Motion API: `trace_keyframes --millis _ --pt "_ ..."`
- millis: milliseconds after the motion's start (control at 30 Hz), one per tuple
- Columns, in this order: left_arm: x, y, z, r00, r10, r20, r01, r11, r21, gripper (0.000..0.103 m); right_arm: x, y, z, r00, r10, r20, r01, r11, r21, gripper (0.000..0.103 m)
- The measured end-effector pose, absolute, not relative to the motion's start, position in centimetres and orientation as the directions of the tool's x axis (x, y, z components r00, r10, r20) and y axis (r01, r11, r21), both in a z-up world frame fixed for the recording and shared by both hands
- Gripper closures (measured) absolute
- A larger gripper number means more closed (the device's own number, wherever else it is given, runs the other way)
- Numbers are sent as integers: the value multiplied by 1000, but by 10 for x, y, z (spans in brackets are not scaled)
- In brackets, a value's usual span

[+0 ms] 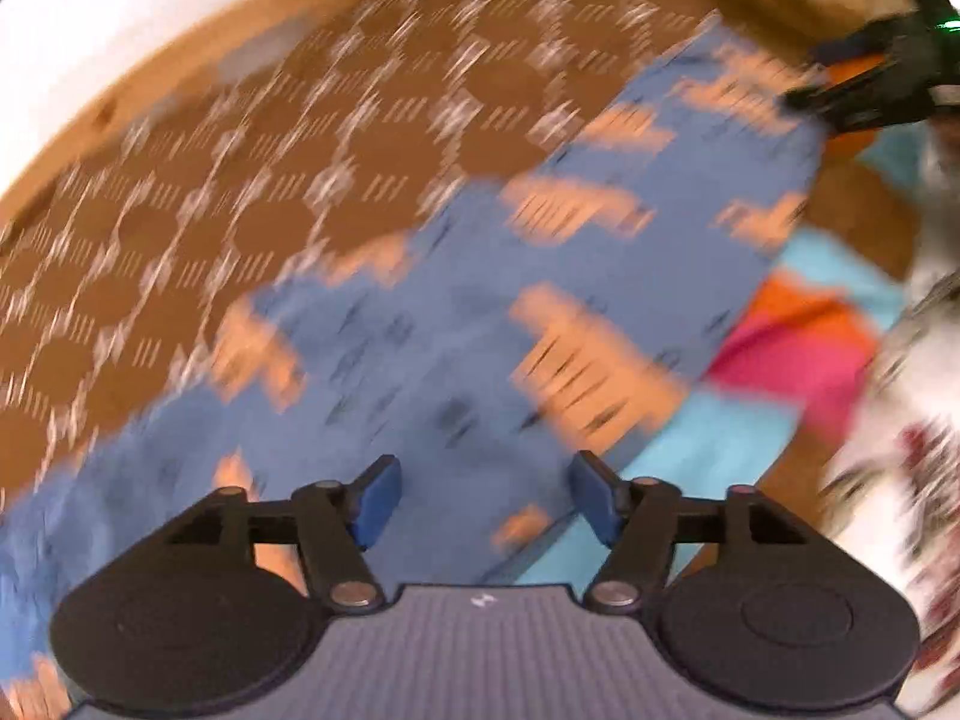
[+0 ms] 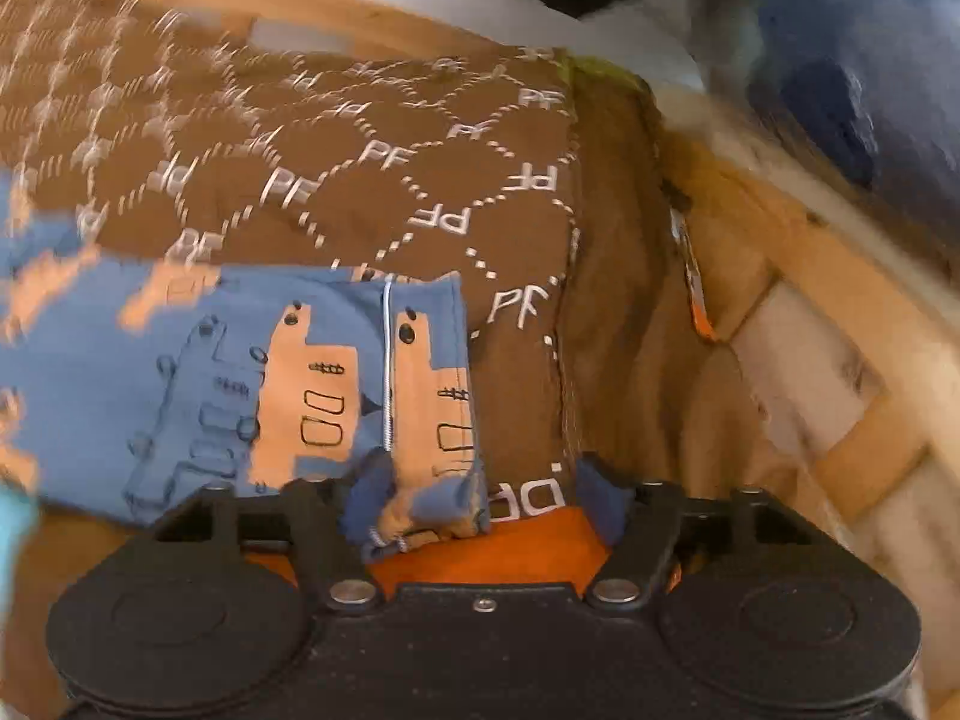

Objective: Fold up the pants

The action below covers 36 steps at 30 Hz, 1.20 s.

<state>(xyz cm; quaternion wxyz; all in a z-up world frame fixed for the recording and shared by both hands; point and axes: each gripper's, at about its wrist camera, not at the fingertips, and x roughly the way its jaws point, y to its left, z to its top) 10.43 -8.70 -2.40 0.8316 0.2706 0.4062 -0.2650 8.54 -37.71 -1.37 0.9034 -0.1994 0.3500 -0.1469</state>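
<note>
Brown PF-print mattress (image 2: 384, 192) in wooden frame (image 2: 798, 240); blue pants (image 1: 456, 324) flat on top

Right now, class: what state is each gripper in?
Left gripper: open, holding nothing.
Right gripper: open, pants cuff between its jaws, not clamped.

So the pants (image 1: 456, 324) lie flat on the patterned mattress (image 1: 252, 192), running diagonally from the near left up to the far right in the left wrist view. The left gripper (image 1: 485, 498) sits over their near end, the right gripper (image 1: 840, 90) at the far end. A striped cloth (image 1: 798, 348) lies just right of them, partly underneath. The wooden frame (image 2: 798, 252) runs behind and right of the mattress.
</note>
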Motion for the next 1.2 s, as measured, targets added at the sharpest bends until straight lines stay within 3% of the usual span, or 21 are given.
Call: trace_keyframes --millis 33,133,233,433,500,533,667,700,733,800,967,1067,1167,1200 --pt "104 -74 -23 527 -239 -816 644 738 200 21 84 -375 -13 715 -421 -558 132 865 -483 28" --pt "104 -45 -9 508 -234 -829 607 780 152 21 77 -364 -4 759 -456 -464 167 826 -538 25" --pt "110 -18 21 571 -250 -782 570 807 158 21 67 -348 12 847 -342 -407 131 877 -462 16" --pt "197 -4 48 655 -147 -741 455 860 232 24 114 -294 6 818 109 -565 -265 943 -202 16" --pt "236 -5 43 611 -145 -778 437 881 179 34 145 -272 1 751 233 -617 -387 913 -127 20" --pt "254 -5 38 574 -149 -805 438 887 147 45 162 -261 -3 709 278 -649 -430 899 -86 27" --pt "297 -18 16 421 -203 -884 483 875 29 50 186 -235 -13 615 373 -694 -483 874 42 58" --pt "299 -21 8 386 -214 -897 499 866 8 70 187 -233 -14 606 384 -697 -486 872 59 61" --pt "299 -25 3 364 -216 -906 512 859 1 97 187 -230 -19 595 388 -705 -490 870 65 66" --pt "296 -31 -3 382 -200 -902 527 849 35 99 186 -224 -28 589 368 -719 -493 869 41 67" --pt "271 -48 0 562 -117 -819 517 822 237 101 179 -230 -38 641 272 -717 -409 912 -19 65" --pt "269 -52 -16 568 -79 -819 494 829 263 100 176 -236 -44 666 238 -707 -371 928 -37 58" --pt "254 -51 -4 637 -71 -768 456 837 301 82 172 -242 -37 685 218 -695 -338 940 -38 54" --pt "246 -50 5 672 -52 -739 426 843 328 63 167 -249 -30 706 203 -679 -322 945 -51 51"
